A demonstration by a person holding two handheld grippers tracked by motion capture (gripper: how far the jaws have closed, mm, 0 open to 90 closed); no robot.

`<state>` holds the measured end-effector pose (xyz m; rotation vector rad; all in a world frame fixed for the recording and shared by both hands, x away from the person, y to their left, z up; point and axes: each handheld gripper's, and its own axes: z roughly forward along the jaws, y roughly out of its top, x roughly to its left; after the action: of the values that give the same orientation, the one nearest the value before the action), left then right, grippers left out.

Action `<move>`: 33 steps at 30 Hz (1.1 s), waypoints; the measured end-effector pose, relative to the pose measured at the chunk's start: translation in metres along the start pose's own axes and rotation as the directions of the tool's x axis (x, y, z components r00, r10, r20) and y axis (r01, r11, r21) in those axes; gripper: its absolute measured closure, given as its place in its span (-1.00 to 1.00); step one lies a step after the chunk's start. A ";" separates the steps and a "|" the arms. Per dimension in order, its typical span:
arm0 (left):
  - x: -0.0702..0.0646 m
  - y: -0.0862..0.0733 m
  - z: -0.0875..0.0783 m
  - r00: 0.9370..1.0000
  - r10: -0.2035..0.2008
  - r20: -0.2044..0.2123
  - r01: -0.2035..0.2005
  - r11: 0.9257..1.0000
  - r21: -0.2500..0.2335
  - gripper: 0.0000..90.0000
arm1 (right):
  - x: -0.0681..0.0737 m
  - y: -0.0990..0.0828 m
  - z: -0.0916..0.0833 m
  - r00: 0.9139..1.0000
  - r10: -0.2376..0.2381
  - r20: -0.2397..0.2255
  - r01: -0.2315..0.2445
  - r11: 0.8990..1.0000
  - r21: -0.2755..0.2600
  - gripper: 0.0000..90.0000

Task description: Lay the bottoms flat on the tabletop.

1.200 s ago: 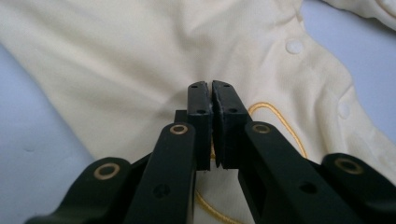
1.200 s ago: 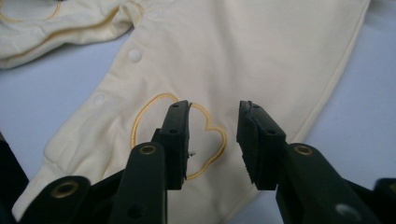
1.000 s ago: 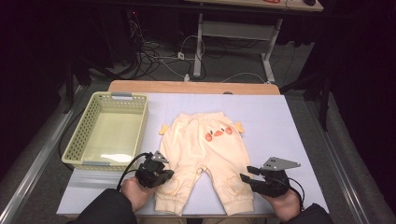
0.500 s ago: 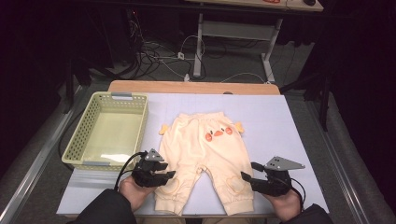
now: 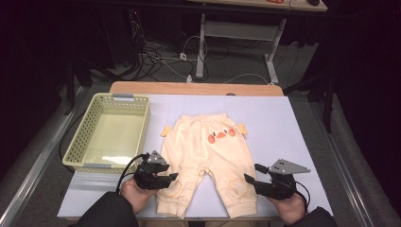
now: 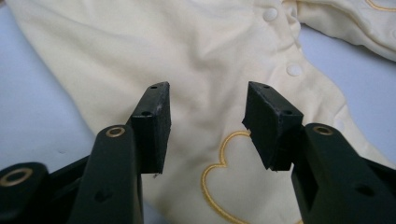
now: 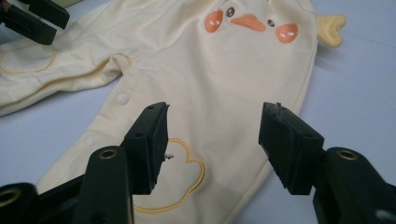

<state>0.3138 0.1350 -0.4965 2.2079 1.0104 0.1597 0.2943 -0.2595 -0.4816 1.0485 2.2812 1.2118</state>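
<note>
The yellow baby trousers [image 5: 205,163] lie flat on the table [image 5: 283,123], waistband toward the far edge and the two leg cuffs toward the near edge, so their long axis runs from far to near, straight out from the person. The left hand-held gripper [image 5: 171,178] sits at the outer side of the left leg, near the near-left corner of the table, pointing inward across the cloth; the left gripper view shows its jaws apart over the leg's embroidered heart outline [image 6: 229,186], with nothing pinched between the pads, and they have just been opening. The right hand-held gripper [image 5: 250,180] mirrors it at the outer side of the right leg, also aimed inward; its jaws stand apart above the fabric, having opened a little wider just now, and hold nothing. Each hand is nearest its own trouser leg, both forearms low at the near edge, wrists level. The green basket [image 5: 78,146] stands well apart at the left edge, closer to the left hand. Any fresh grasp would seem to start from these lower legs.
</note>
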 end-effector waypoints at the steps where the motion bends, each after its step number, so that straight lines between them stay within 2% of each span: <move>1: 0.001 0.000 -0.001 1.000 -0.001 0.005 0.001 1.000 -0.002 0.09 | 0.000 0.000 0.000 1.000 -0.002 0.002 0.002 1.000 -0.003 -0.05; 5: 0.002 0.000 -0.003 1.000 -0.002 0.015 0.003 1.000 -0.028 0.06 | 0.001 0.001 0.002 1.000 -0.005 0.011 0.005 1.000 0.004 -0.06; 10: 0.001 0.000 -0.006 1.000 0.003 0.011 -0.002 0.999 -0.042 0.06 | 0.003 0.000 0.000 1.000 -0.010 0.012 0.010 1.000 -0.012 -0.05; 17: 0.001 0.001 -0.008 1.000 0.003 0.010 -0.003 0.997 -0.071 0.02 | 0.011 0.001 0.003 0.999 -0.047 -0.005 0.047 0.999 -0.015 -0.05; 25: -0.002 0.008 -0.014 1.000 0.028 0.014 -0.026 0.993 -0.119 -0.02 | 0.013 0.001 0.003 0.998 -0.056 -0.022 0.055 0.998 -0.020 -0.04; 33: -0.005 0.017 -0.017 0.998 0.055 0.021 -0.052 0.989 -0.139 -0.05 | 0.016 0.001 0.003 0.997 -0.075 -0.034 0.074 0.997 -0.018 -0.04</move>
<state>0.3152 0.1328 -0.4722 2.1068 0.8996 0.2191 0.2857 -0.2451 -0.4823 0.9352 2.3109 1.2257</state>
